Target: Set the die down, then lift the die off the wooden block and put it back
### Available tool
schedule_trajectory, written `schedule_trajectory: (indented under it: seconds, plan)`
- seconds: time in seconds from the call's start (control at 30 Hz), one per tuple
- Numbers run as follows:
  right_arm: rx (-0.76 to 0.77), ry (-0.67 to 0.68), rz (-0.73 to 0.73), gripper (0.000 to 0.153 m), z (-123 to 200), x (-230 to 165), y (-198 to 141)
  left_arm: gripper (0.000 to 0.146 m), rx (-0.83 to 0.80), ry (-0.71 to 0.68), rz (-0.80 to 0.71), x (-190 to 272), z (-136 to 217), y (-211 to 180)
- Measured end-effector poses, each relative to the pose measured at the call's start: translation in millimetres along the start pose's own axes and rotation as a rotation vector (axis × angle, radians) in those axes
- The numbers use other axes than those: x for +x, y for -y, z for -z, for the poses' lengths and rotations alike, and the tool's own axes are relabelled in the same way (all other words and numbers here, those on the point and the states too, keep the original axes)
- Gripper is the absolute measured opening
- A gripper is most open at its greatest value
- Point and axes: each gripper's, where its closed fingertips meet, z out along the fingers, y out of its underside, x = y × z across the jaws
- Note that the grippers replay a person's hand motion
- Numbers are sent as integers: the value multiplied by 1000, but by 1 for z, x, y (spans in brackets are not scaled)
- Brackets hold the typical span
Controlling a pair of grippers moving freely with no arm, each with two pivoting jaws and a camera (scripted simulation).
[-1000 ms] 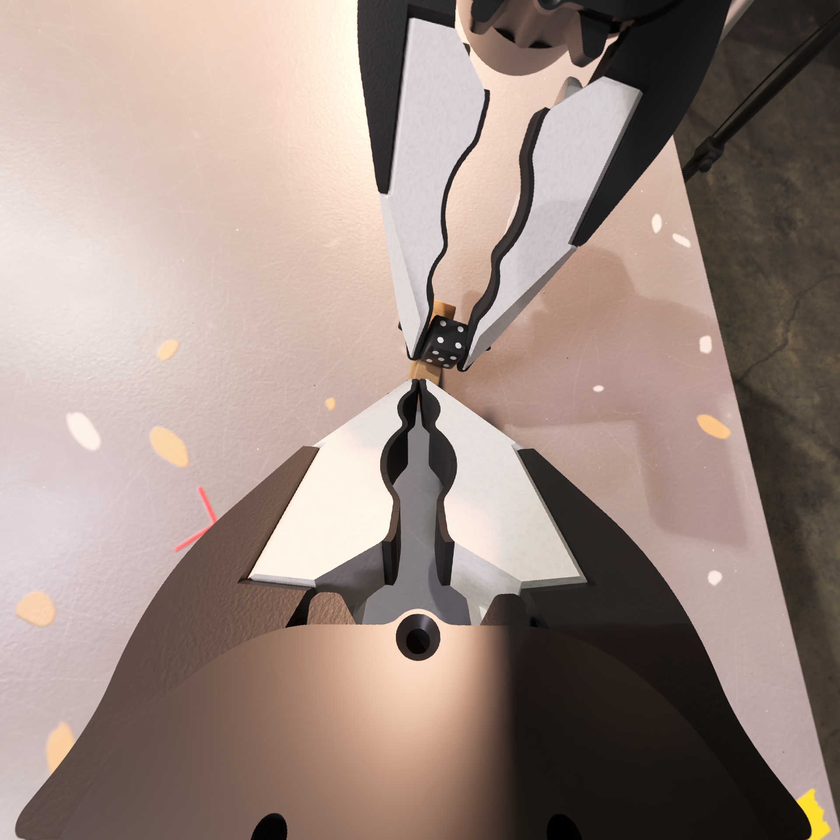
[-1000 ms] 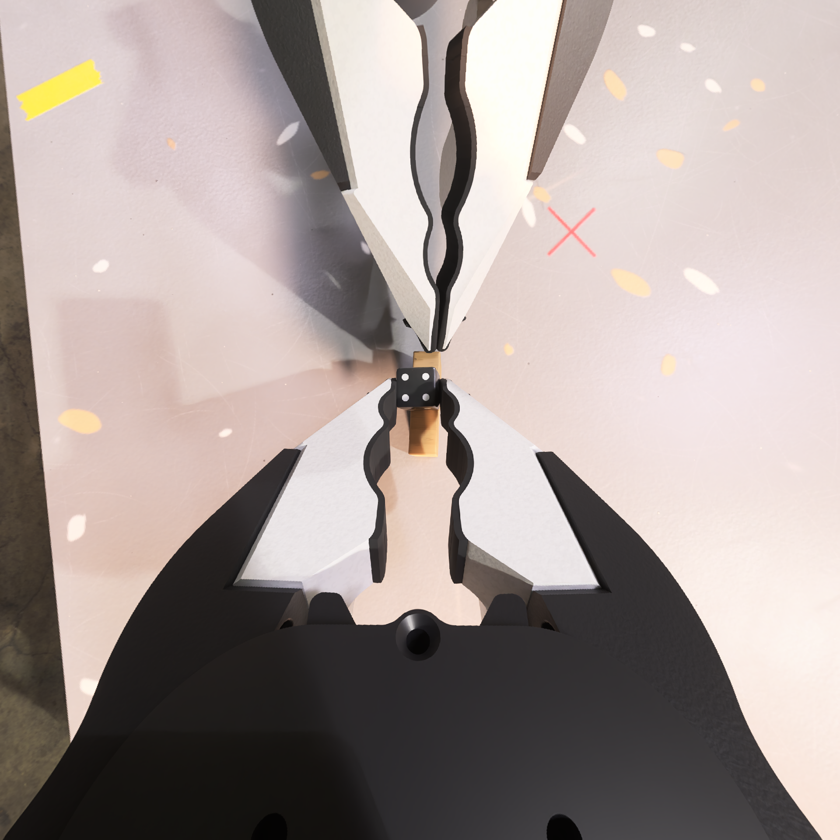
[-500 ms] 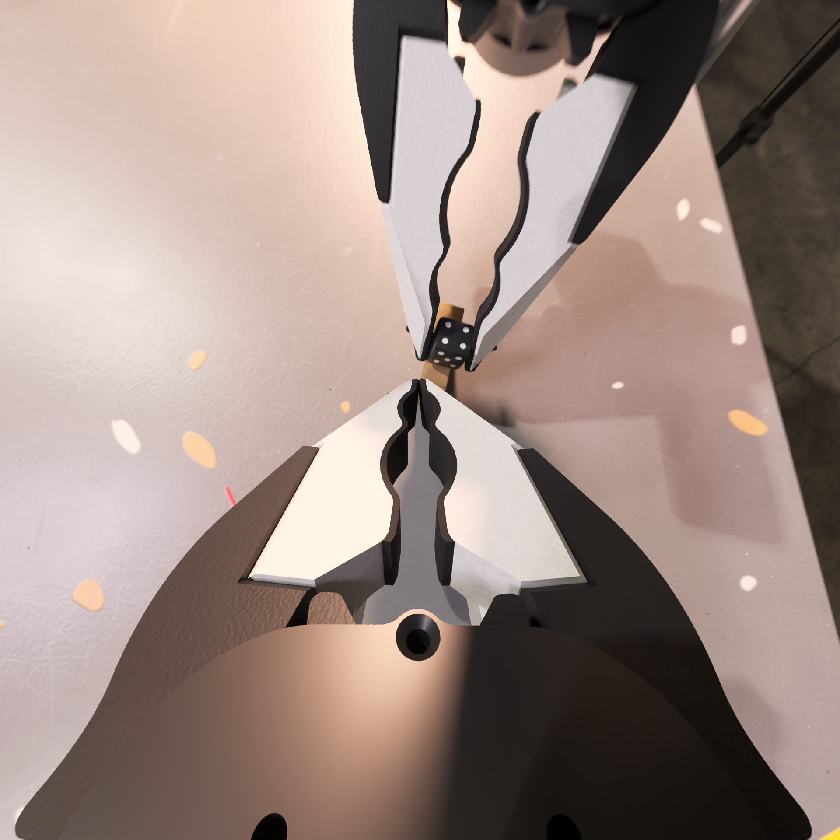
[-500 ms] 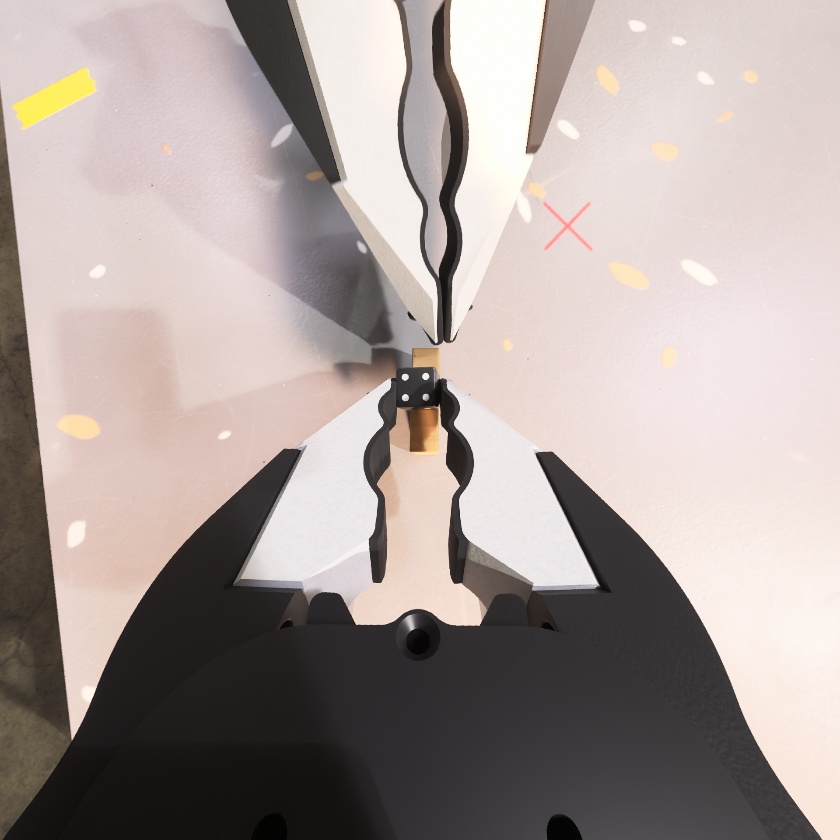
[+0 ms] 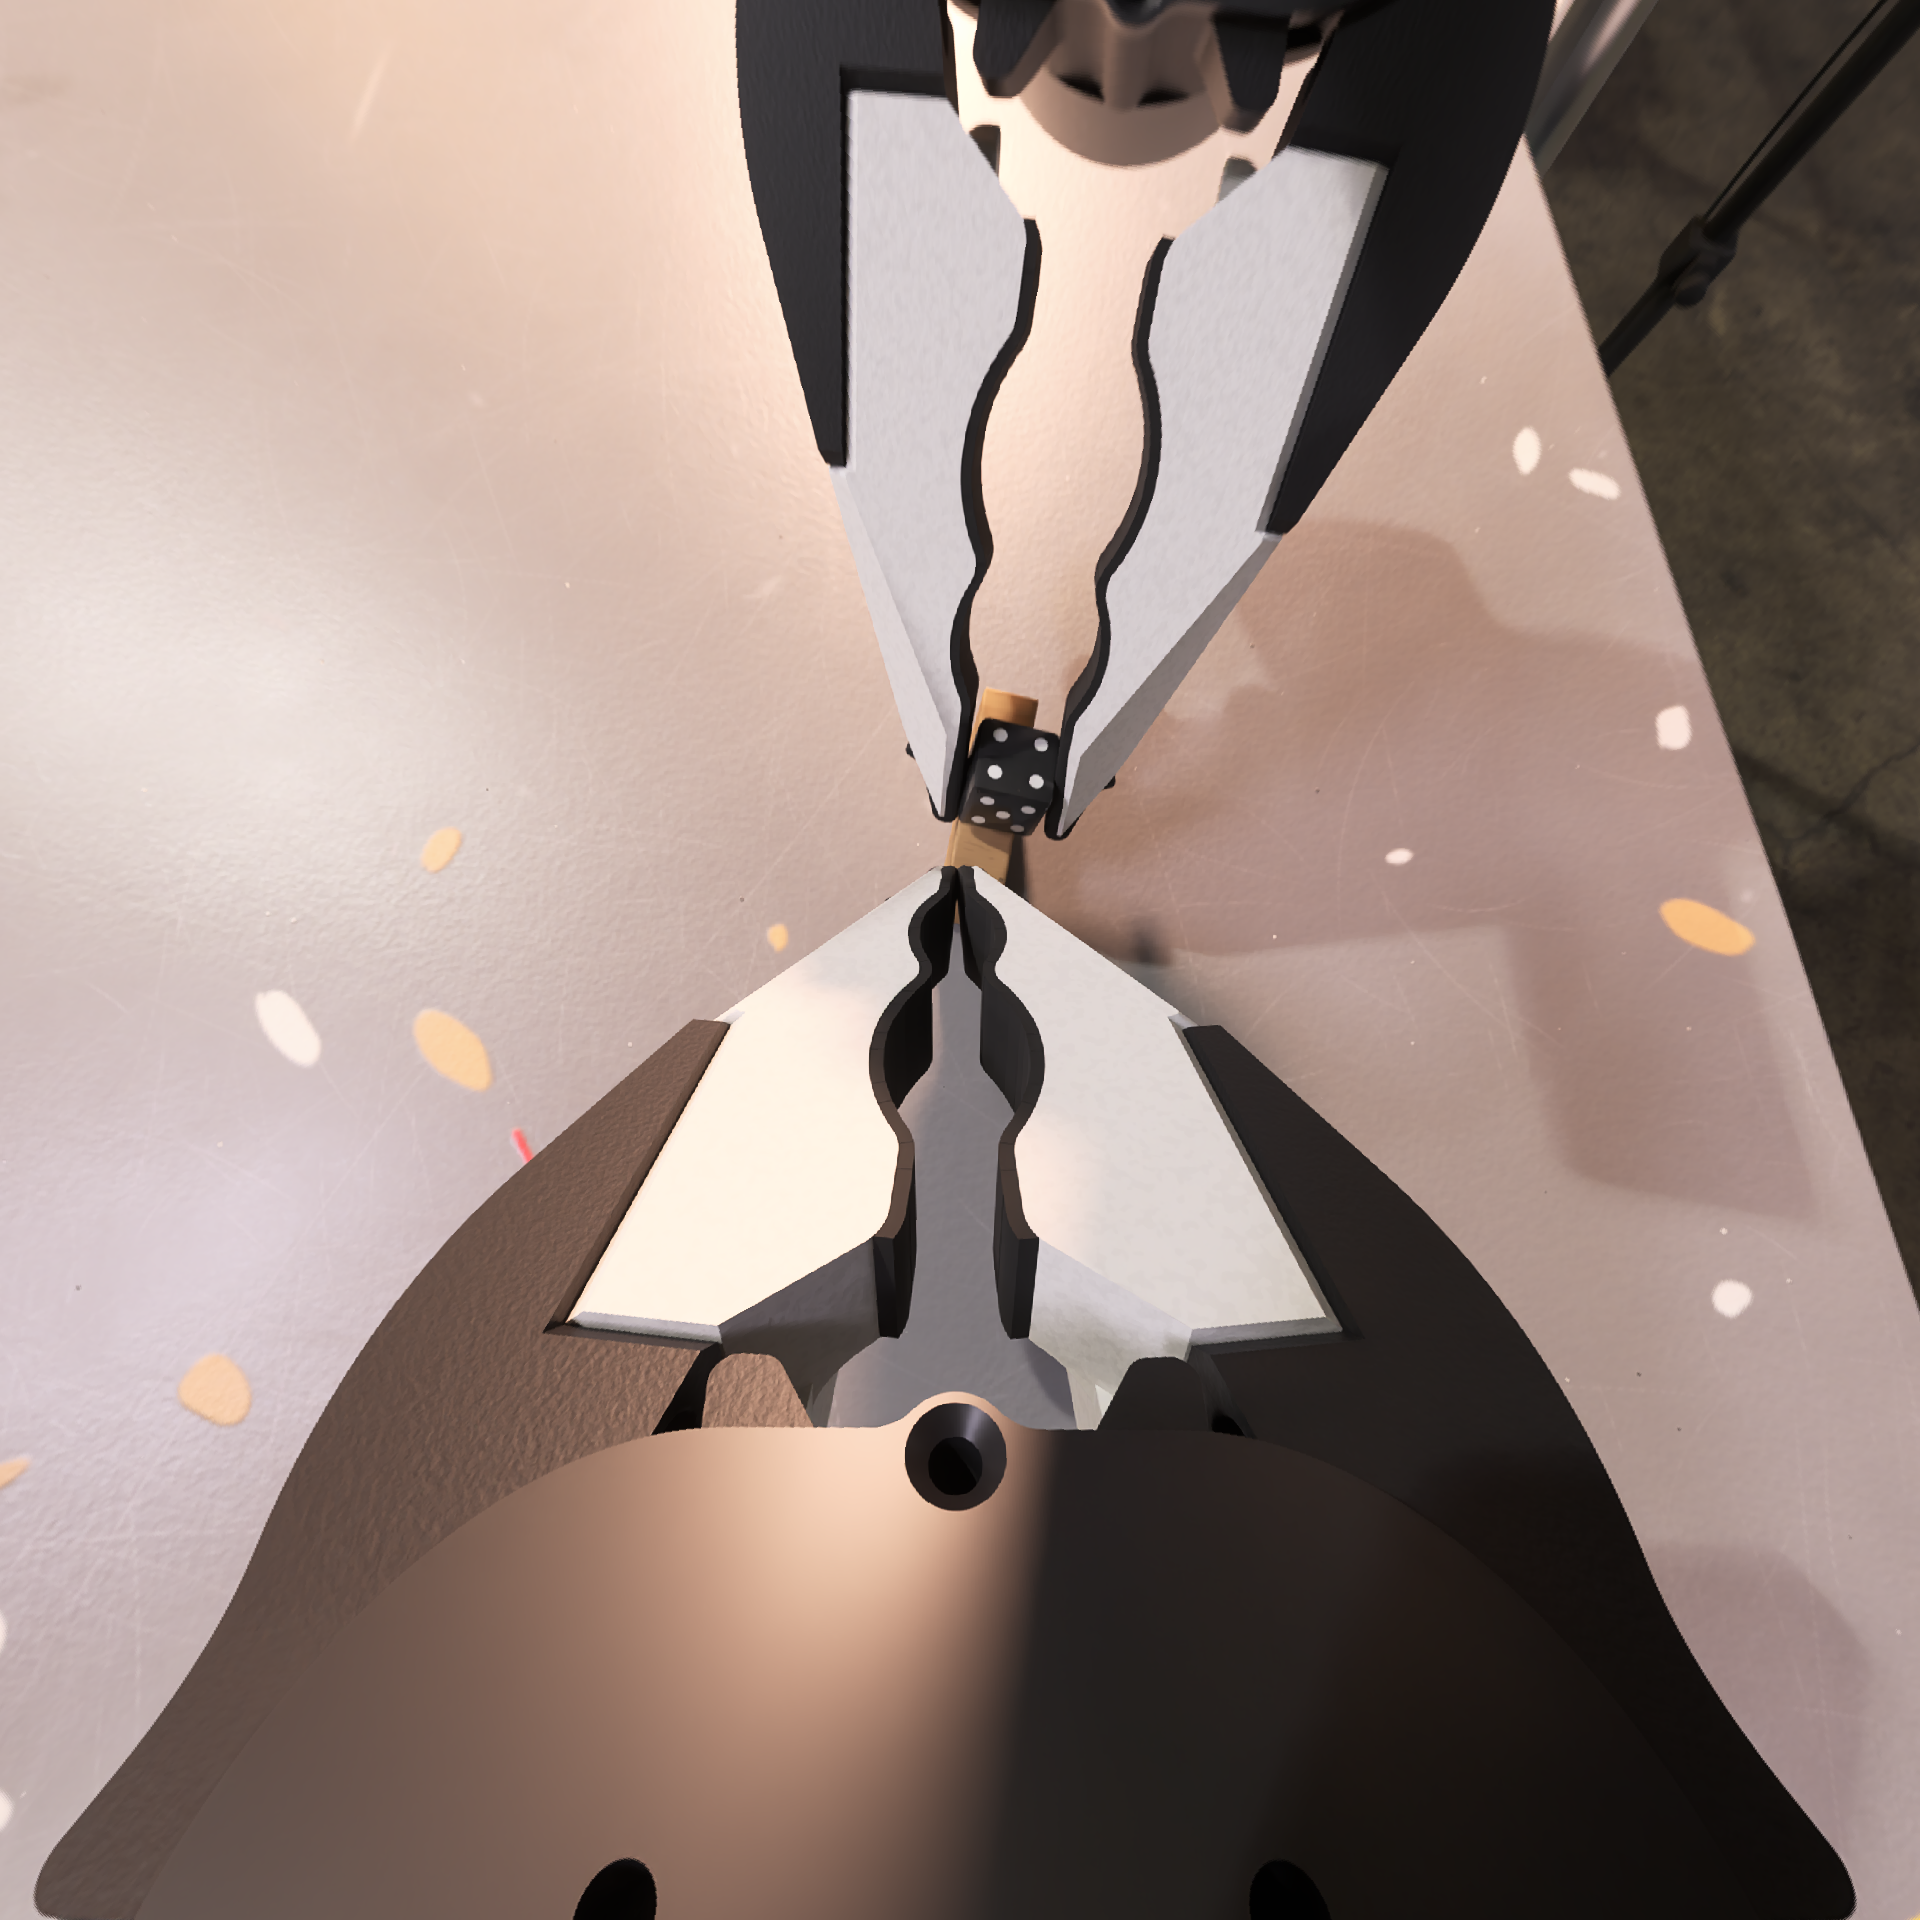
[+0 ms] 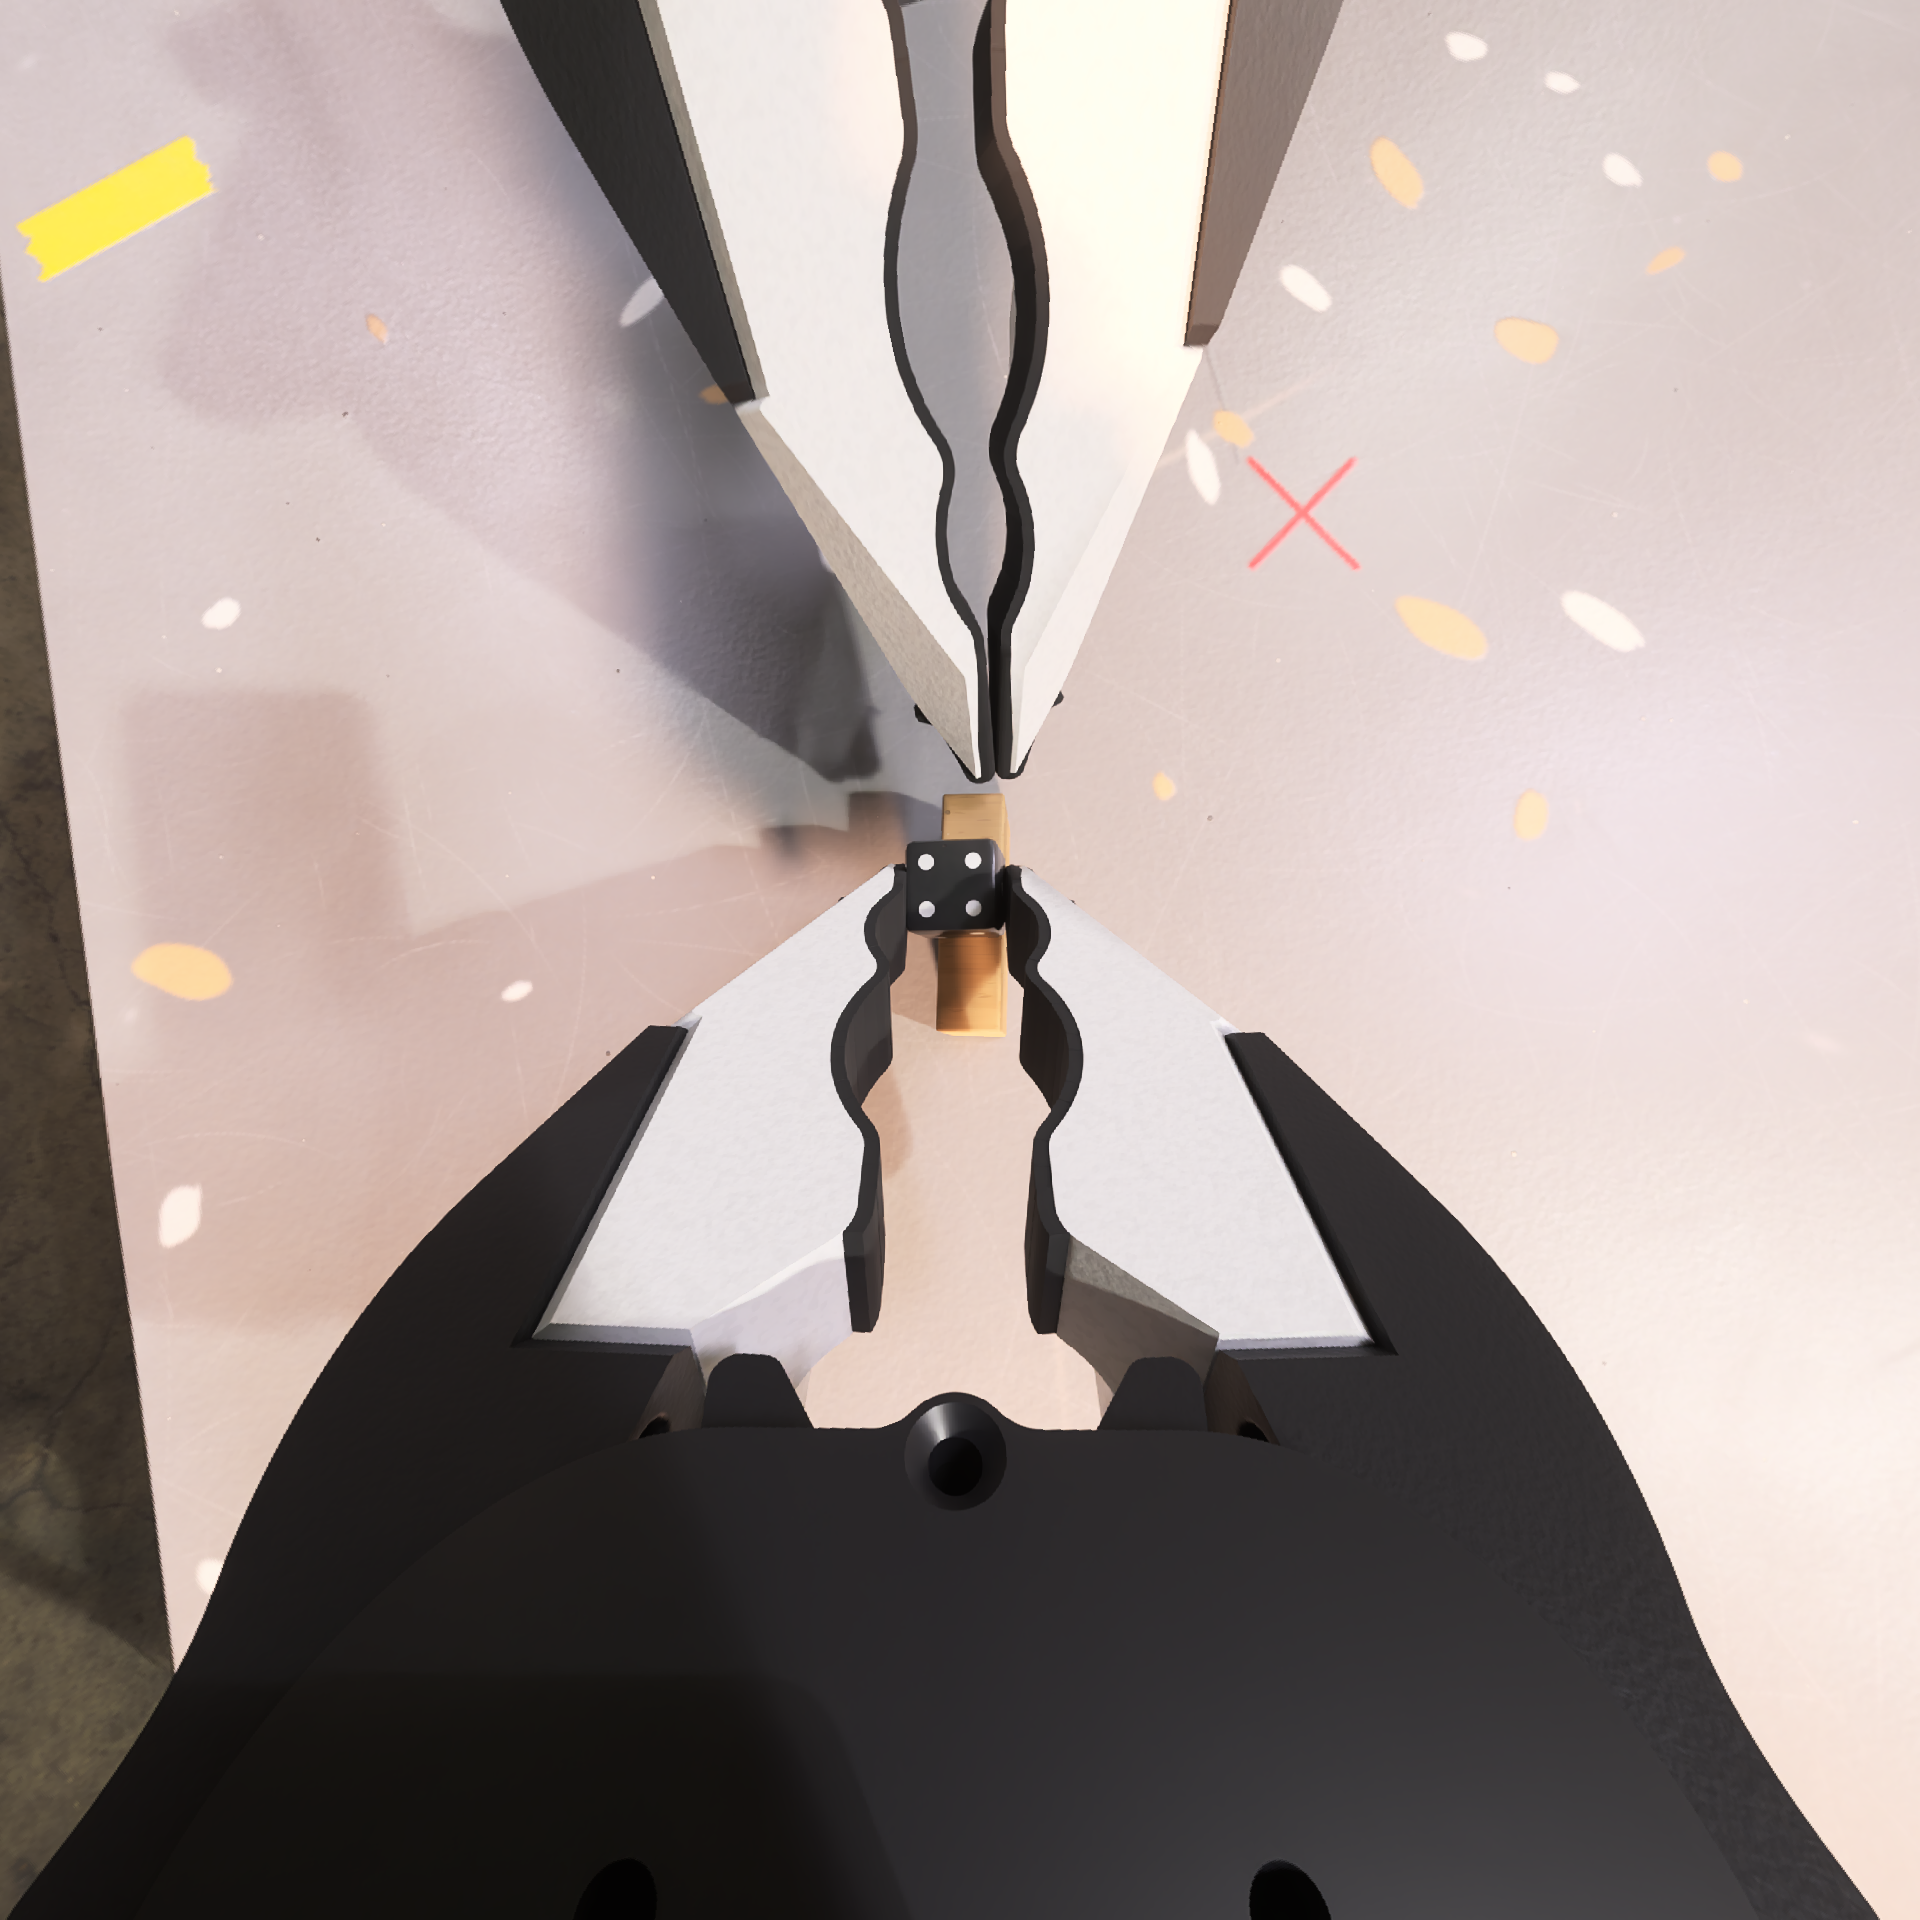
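Left wrist view: left gripper (image 5: 954, 883) sitting closed, empty, tips near wooden block (image 5: 982, 844). Right wrist view: right gripper (image 6: 954, 894) pinching die (image 6: 953, 885) over block. Prob mid-lift; next needs straight lowering w/ gentle release.

black die (image 6: 954, 885) with white pips, tan wooden block (image 6: 972, 992), pale table (image 6: 1558, 987) (orange-and-white flecks, red cross (image 6: 1303, 513), yellow tape (image 6: 116, 208)).

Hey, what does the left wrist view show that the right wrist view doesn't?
Only the left wrist view shows the die's five-pip and six-pip faces and a dark stand leg beyond the table edge. Only the right wrist view shows yellow tape, a full red cross and the four-pip face. Both show the right hand-held gripper shut on the die over the wooden block, and the left hand-held gripper shut, empty.
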Motion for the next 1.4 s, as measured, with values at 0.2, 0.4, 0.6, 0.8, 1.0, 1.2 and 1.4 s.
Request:
schedule_trajectory:
  seconds: [0.2, 0.4, 0.6, 0.8, 1.0, 1.2, 1.4]
  plan:
    - [4, 1, -4, 18, 0, 0, 0, 0, -22, -6, 13, 0, -2, -3]
    - [11, 5, -9, 18, 0, 0, -1, 0, -12, -31, 62, -1, -2, -3]
    - [19, 6, -17, 18, 0, 1, -1, 0, 4, -71, 112, -1, -2, -4]
    - [12, 6, -19, 18, 0, 1, -1, 0, 20, -79, 124, -1, -3, -4]
    - [14, 3, -11, 18, 2, 0, 1, 0, 12, -41, 80, -2, -3, -2]
    - [18, -2, -18, 18, 7, 0, 2, 0, 124, -46, 118, -6, 15, 12]
    - [7, 2, -35, 18, 4, 4, -1, 0, 80, -11, 109, -9, 9, 1]
